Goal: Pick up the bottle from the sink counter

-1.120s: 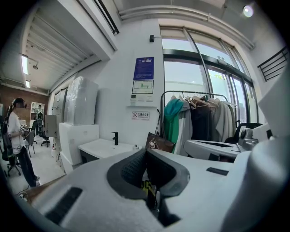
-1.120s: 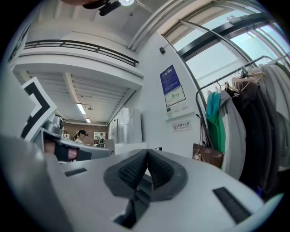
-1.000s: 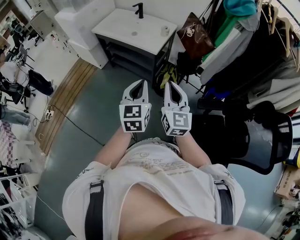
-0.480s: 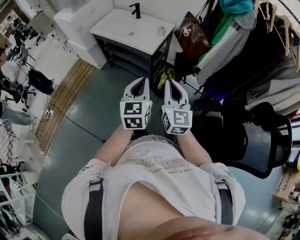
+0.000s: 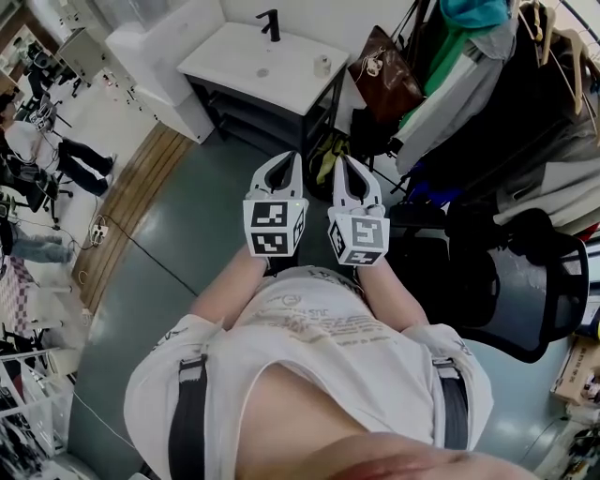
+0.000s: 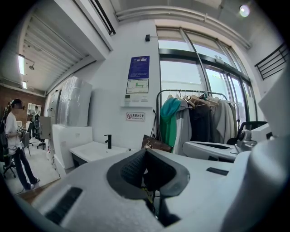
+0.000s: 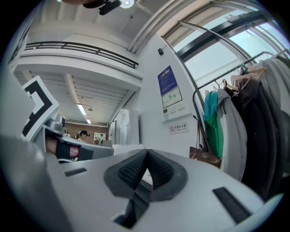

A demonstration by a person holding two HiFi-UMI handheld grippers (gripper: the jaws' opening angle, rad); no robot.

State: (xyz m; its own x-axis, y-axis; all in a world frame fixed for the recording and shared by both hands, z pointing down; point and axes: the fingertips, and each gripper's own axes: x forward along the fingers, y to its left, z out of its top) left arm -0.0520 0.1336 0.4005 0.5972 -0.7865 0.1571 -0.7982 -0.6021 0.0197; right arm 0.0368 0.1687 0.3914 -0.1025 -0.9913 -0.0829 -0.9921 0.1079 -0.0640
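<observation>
A small pale bottle [image 5: 322,65] stands near the right edge of the white sink counter [image 5: 253,70], right of the black faucet [image 5: 272,22]. Both grippers are held side by side in front of the person's chest, well short of the counter and above the grey floor. My left gripper [image 5: 294,157] has its jaws together with nothing between them, and my right gripper [image 5: 339,159] is likewise shut and empty. In the left gripper view the shut jaws [image 6: 146,151] point toward the counter [image 6: 93,151] and faucet [image 6: 108,141]. The right gripper view shows its shut jaws [image 7: 147,152].
A brown bag [image 5: 384,73] hangs right of the counter, beside a crowded clothes rack [image 5: 487,84]. A black office chair [image 5: 525,281] stands at the right. A white cabinet [image 5: 159,47] is left of the sink. People stand far left [image 5: 56,159].
Both grippers have moved forward together toward the sink counter, still shut. The counter sits slightly lower and nearer in the head view.
</observation>
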